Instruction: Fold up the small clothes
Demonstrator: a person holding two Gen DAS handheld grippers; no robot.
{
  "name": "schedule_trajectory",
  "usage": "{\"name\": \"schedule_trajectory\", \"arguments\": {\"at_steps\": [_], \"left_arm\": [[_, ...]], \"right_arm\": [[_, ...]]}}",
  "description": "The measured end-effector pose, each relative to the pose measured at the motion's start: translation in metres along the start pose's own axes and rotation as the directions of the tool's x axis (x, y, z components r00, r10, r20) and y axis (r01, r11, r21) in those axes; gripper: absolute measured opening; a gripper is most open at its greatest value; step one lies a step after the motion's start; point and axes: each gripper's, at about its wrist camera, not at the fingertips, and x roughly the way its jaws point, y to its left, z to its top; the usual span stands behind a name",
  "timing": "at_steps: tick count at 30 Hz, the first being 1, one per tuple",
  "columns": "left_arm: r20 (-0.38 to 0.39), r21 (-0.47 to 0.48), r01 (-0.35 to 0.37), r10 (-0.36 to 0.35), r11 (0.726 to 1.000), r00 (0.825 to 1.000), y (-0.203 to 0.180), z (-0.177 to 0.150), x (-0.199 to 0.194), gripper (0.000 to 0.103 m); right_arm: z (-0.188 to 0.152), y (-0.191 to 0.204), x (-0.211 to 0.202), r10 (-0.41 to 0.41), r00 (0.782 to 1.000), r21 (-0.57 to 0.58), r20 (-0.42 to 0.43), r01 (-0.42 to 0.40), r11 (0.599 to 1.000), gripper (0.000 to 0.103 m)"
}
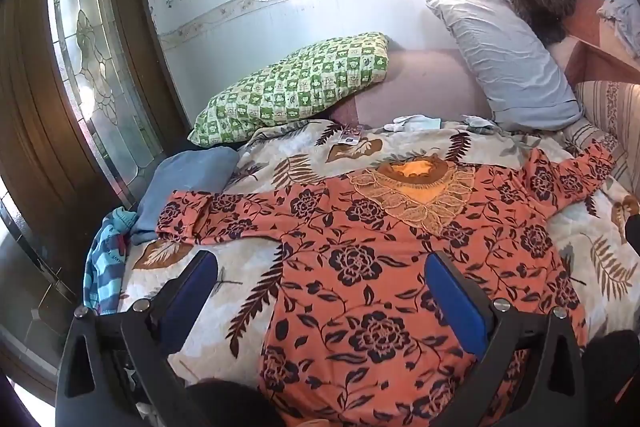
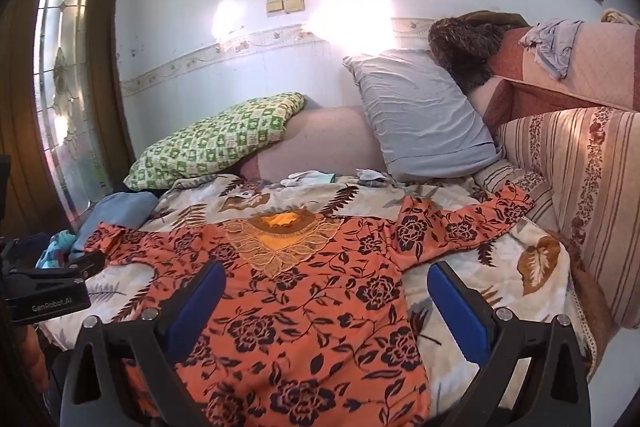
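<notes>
An orange dress with dark floral print (image 1: 380, 251) (image 2: 304, 303) lies spread flat on the leaf-patterned bedspread (image 1: 248, 259) (image 2: 532, 267), sleeves out to both sides and its embroidered neckline (image 1: 416, 187) (image 2: 280, 235) toward the far wall. My left gripper (image 1: 320, 283) hovers open above the dress's left side, blue pads wide apart, nothing between them. My right gripper (image 2: 326, 295) hovers open over the dress's right half, also holding nothing. The left gripper's black body (image 2: 48, 287) shows at the left edge of the right wrist view.
A green checked pillow (image 1: 296, 87) and a grey pillow (image 1: 508, 63) lean at the far side. Blue folded cloth (image 1: 184, 183) and a striped blue garment (image 1: 104, 259) lie at the bed's left edge. Small white items (image 1: 416, 125) rest behind the dress. A striped sofa back (image 2: 576, 187) bounds the right.
</notes>
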Motion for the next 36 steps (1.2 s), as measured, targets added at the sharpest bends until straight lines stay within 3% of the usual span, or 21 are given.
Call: {"name": "schedule_trajectory", "arguments": {"at_steps": [8,12,23,36], "left_arm": [[-0.011,-0.002,0.014,-0.014,1.000,1.000,-0.021,0.028,0.054,0.103],[-0.015,-0.029,0.030,-0.030,0.999,0.999,-0.024,0.038,0.060,0.103],[-0.008,-0.052,0.020,-0.020,0.998,1.000,-0.007,0.018,0.020,0.103],[-0.031,-0.050,0.004,-0.005,0.999,0.999,0.021,-0.044,-0.049,0.103]], "right_arm": [[0.017,-0.027,0.063,-0.042,0.999,0.077,-0.022,0.043,0.996,0.102],[0.029,-0.034,0.072,-0.043,0.999,0.124,-0.018,0.045,0.991,0.102],[0.016,0.010,0.026,0.013,1.000,0.035,0.011,-0.013,0.999,0.102],[-0.028,0.045,-0.053,0.068,0.997,-0.069,-0.038,-0.070,0.995,0.102]]}}
